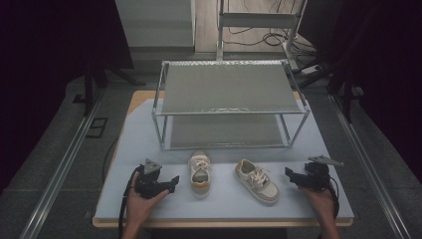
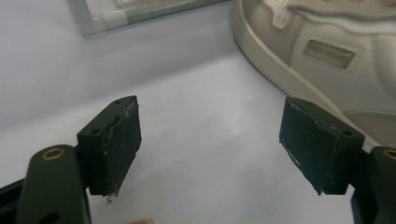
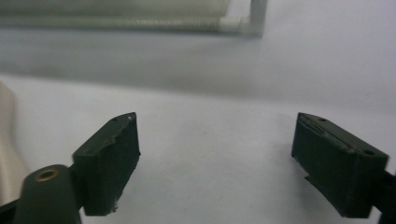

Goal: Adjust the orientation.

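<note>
Shoes [image 1: 200,173] [image 1: 257,181] between left gripper [image 1: 171,182] and right gripper [image 1: 289,174]; both spread wide, empty.

A pale desk [image 1: 149,199] with a wood edge stands on grey floor [image 1: 50,164]. Metal rails [image 1: 64,164] run along both sides. Dark curtains [image 1: 45,50] hang left and right. Behind, a white frame [image 1: 259,20] and loose cables [image 1: 259,37] sit on lighter flooring.

My left gripper [image 1: 174,180] sits low in my left hand [image 1: 142,199], pointing right, jaws spread wide with nothing between them. My right gripper [image 1: 287,173] rests in my right hand [image 1: 321,196], pointing left, jaws likewise wide and empty.
</note>
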The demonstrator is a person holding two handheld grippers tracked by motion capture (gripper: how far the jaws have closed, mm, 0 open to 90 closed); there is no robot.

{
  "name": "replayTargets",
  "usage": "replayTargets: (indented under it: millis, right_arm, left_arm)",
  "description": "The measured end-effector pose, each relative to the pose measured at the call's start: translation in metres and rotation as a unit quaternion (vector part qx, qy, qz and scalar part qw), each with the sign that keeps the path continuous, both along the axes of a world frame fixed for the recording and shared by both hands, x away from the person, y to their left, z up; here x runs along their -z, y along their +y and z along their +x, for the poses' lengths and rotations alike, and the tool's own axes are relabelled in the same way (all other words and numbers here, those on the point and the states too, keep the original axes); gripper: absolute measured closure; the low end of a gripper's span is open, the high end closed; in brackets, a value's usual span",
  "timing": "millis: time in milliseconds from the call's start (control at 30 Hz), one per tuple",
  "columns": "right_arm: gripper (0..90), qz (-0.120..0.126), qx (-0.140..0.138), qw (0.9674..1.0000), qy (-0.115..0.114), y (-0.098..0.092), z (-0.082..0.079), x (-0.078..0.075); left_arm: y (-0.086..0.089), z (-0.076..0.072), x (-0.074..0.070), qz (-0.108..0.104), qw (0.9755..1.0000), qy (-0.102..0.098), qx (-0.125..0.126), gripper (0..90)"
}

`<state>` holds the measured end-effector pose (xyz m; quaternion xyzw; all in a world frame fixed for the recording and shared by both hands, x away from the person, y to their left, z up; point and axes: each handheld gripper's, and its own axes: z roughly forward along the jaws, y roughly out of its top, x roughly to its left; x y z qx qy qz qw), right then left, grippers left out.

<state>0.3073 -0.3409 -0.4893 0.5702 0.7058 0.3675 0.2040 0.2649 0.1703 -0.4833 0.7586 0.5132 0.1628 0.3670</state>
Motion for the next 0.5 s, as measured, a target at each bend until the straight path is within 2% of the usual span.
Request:
replayTargets:
  millis: [33, 67, 100, 133, 167, 200, 233, 267, 333, 400, 433, 467, 500]
  right_arm:
    - [17.4, 0.000, 0.000, 1.0000, 0.000, 0.000, 0.000, 0.000]
    - [22.2, 0.010, -0.004, 0.9997, -0.022, 0.000, -0.007, -0.006]
    - [22.2, 0.010, -0.004, 0.9997, -0.022, 0.000, -0.007, -0.006]
    - [25.4, 0.020, -0.022, 0.9989, -0.037, 0.001, -0.013, -0.013]
    - [25.4, 0.020, -0.022, 0.9989, -0.037, 0.001, -0.013, -0.013]
    - [29.6, 0.026, -0.035, 0.9978, -0.051, 0.005, -0.019, -0.021]
    - [29.6, 0.026, -0.035, 0.9978, -0.051, 0.005, -0.019, -0.021]
    - [35.5, 0.027, -0.057, 0.9959, -0.065, 0.011, -0.025, -0.027]
    - [40.4, 0.027, -0.074, 0.9939, -0.078, 0.017, -0.031, -0.034]
    - [44.3, 0.032, -0.092, 0.9917, -0.084, 0.023, -0.037, -0.042]
    - [44.3, 0.032, -0.092, 0.9917, -0.084, 0.023, -0.037, -0.042]
    - [50.6, 0.040, -0.107, 0.9894, -0.089, 0.030, -0.041, -0.049]
    - [50.6, 0.040, -0.107, 0.9894, -0.089, 0.030, -0.041, -0.049]
  left_arm:
    - [0.000, 0.000, 0.000, 0.000, 1.0000, 0.000, 0.000, 21.7]
    - [0.000, -0.002, -0.001, -0.005, 1.0000, 0.001, -0.002, 24.0]
    - [0.000, -0.002, -0.001, -0.005, 1.0000, 0.001, -0.002, 26.2]
    - [0.001, -0.005, -0.001, -0.013, 0.9999, -0.004, -0.002, 26.4]
    - [0.001, -0.005, -0.001, -0.013, 0.9999, -0.004, -0.002, 26.5]
    - [0.003, -0.006, -0.003, -0.023, 0.9997, 0.000, 0.000, 26.5]
    - [0.003, -0.006, -0.003, -0.023, 0.9997, 0.000, 0.000, 26.5]
    - [0.004, -0.008, -0.005, -0.024, 0.9997, 0.002, 0.005, 27.1]
    - [0.005, -0.010, -0.006, -0.024, 0.9997, -0.001, 0.006, 29.4]
    - [0.006, -0.012, -0.009, -0.029, 0.9995, -0.005, 0.011, 30.2]
    - [0.006, -0.014, -0.011, -0.032, 0.9994, -0.007, 0.014, 30.2]
    - [0.006, -0.016, -0.014, -0.031, 0.9993, -0.012, 0.014, 31.5]
    - [0.006, -0.016, -0.014, -0.031, 0.9993, -0.012, 0.014, 31.7]
